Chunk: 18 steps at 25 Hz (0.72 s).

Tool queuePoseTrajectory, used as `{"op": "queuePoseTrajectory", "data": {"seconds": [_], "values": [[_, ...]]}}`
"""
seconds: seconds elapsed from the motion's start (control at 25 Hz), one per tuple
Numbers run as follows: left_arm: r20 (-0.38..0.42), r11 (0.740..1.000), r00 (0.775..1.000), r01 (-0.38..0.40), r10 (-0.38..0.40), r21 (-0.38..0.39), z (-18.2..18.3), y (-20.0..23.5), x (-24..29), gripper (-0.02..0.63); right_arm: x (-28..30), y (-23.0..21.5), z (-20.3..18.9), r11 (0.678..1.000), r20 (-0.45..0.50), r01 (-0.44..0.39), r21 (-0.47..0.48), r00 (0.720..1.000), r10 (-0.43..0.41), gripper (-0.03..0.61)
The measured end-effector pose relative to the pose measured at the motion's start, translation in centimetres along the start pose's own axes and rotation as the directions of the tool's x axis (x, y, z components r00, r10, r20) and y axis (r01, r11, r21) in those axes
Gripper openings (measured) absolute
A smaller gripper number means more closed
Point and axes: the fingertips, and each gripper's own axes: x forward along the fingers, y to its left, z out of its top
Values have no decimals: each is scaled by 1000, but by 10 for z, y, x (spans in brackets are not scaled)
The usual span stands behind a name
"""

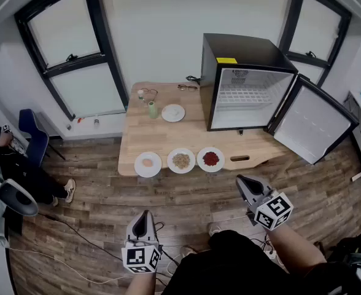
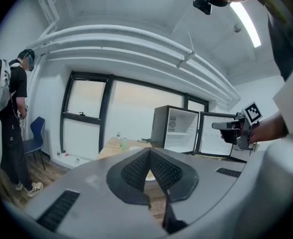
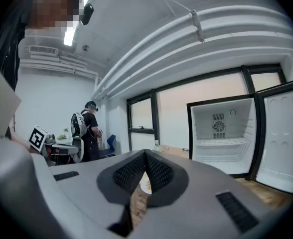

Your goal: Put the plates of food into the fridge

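Three plates of food (image 1: 181, 160) are sitting in a row ahead of the left claw (image 1: 145, 216) and the right claw (image 1: 242, 180). One empty white plate (image 1: 173, 112) and one open black fridge (image 1: 245, 85) are standing farther beyond both claws.

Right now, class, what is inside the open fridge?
Only a white wire shelf and a rear fan grille show inside the fridge; otherwise it looks empty. Nothing there looks covered.

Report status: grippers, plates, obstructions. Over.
Left gripper, right gripper shut, empty, back from the table. Three plates of food on its front edge. Fridge door open, nothing in the way.
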Motion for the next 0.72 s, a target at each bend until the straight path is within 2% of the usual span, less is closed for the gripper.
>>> {"op": "queuePoseTrajectory", "data": {"seconds": [0.2,0.4,0.6,0.72], "values": [[60,999,998,-28,26,32,28,18,9,3,11,-6,3,999,16,-9,50,1000,8,20],[55,998,997,-57,55,28,32,30,17,3,36,-15,0,999,20,-20,51,1000,19,20],[58,994,994,-98,96,41,45,49,32,3,71,-54,5,994,34,46,100,998,-50,20],[55,991,991,-127,124,47,55,61,47,3,97,-75,11,994,42,50,96,998,-54,20]]}}
